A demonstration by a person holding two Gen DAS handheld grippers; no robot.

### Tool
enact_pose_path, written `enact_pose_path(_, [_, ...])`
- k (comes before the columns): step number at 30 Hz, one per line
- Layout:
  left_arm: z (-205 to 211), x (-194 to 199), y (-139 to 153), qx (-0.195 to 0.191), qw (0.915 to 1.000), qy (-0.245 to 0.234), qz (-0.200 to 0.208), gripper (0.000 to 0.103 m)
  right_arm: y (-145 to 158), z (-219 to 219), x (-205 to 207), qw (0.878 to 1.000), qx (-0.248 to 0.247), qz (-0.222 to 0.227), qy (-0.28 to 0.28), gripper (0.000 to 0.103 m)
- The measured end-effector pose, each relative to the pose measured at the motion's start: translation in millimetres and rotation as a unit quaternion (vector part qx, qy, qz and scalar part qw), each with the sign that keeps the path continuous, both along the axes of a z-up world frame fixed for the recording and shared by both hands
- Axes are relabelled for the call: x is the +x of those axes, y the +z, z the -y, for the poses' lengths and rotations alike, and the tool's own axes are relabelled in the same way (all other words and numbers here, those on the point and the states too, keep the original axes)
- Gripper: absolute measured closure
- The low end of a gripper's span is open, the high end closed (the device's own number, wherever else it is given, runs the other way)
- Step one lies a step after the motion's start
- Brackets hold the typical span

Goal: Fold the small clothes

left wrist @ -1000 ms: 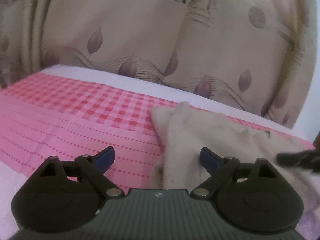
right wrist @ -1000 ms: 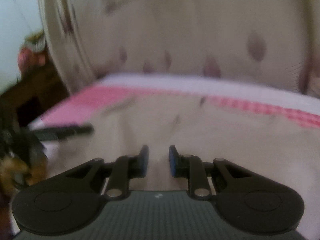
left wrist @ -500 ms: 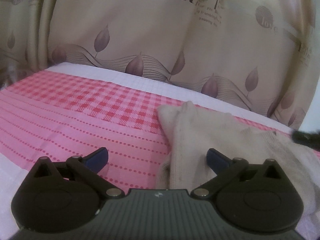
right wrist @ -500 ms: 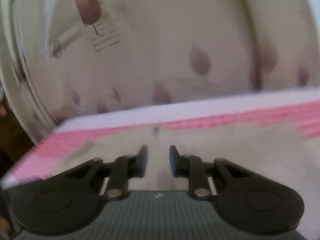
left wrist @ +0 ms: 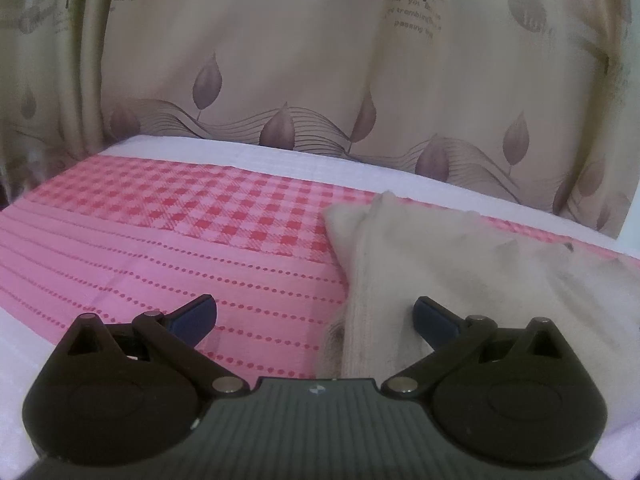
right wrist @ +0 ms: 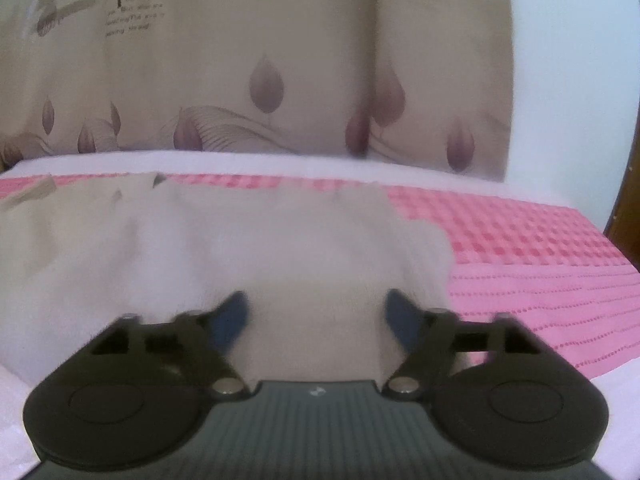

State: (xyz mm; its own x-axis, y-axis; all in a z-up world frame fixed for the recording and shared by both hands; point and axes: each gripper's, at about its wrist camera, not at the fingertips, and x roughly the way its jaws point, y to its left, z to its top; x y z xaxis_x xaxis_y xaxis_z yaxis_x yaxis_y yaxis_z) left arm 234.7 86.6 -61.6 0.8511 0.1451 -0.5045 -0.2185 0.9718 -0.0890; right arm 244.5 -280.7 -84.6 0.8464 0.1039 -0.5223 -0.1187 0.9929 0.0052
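Left gripper (left wrist: pixel 314 314) sits low over the bed with its two blue-tipped fingers spread as wide as they go, nothing pinched between them. The cream, ribbed knit garment (left wrist: pixel 460 264) lies flat on the pink checked and dotted bedsheet (left wrist: pixel 192 240), and from this tool it starts right at the right-hand finger: the near left edge of the cloth runs up through the gap between the fingers, closer to the right tip, which shows in front of the fabric, though whether it touches I cannot tell. The left fingertip (left wrist: pixel 196 314) is over bare pink sheet, clear of the cloth. From there the garment stretches away ahead and off to the right of the tool. Over to the right gripper (right wrist: pixel 316 314): its jaws are opening at this moment, the blue tips blurred and already well apart, not pressing on anything. The same garment (right wrist: pixel 240 240) fills the space directly ahead of and beneath it, spreading far out to its left; the cloth's right edge falls just beyond the right finger, with pink sheet (right wrist: pixel 520 248) showing past that. Beyond both tools, at the far side of the bed, hangs a beige curtain printed with brown leaves and lettering (left wrist: pixel 300 60).
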Motion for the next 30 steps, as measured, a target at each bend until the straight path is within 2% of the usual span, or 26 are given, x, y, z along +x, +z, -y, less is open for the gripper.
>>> enact_pose_path(4, [1.0, 0.3, 0.0, 0.005, 1.0000, 0.001, 0.000, 0.000, -0.1, -0.3, 3.8, 1.000, 0.009, -0.003, 0.005, 0.016])
enact_pose_path(6, [2.0, 0.2, 0.1, 0.007, 1.0000, 0.002, -0.001, 0.000, 1.1, -3.8, 3.2, 1.000, -0.003, -0.002, 0.003, 0.003])
enact_pose_path(7, [2.5, 0.2, 0.1, 0.007, 1.0000, 0.002, -0.001, 0.000, 1.5, -5.7, 2.2, 1.000, -0.010, -0.002, 0.002, 0.000])
enact_pose_path(11, [2.9, 0.4, 0.1, 0.011, 0.9999, 0.001, -0.002, 0.000, 1.7, -6.9, 1.6, 1.000, -0.016, -0.004, 0.004, 0.000])
enact_pose_path(15, [3.0, 0.9, -0.2, 0.015, 0.9999, 0.001, -0.004, 0.000, 1.6, 2.0, 2.3, 1.000, 0.016, -0.009, 0.019, 0.000])
enact_pose_path(20, [4.7, 1.5, -0.5, 0.022, 0.9997, 0.001, -0.007, 0.000, 1.9, -4.8, 0.5, 1.000, -0.006, -0.006, 0.017, 0.000])
enact_pose_path(30, [5.2, 1.6, -0.7, 0.029, 0.9995, -0.001, -0.008, 0.000, 1.3, -6.4, 1.3, 1.000, -0.014, -0.008, 0.017, 0.000])
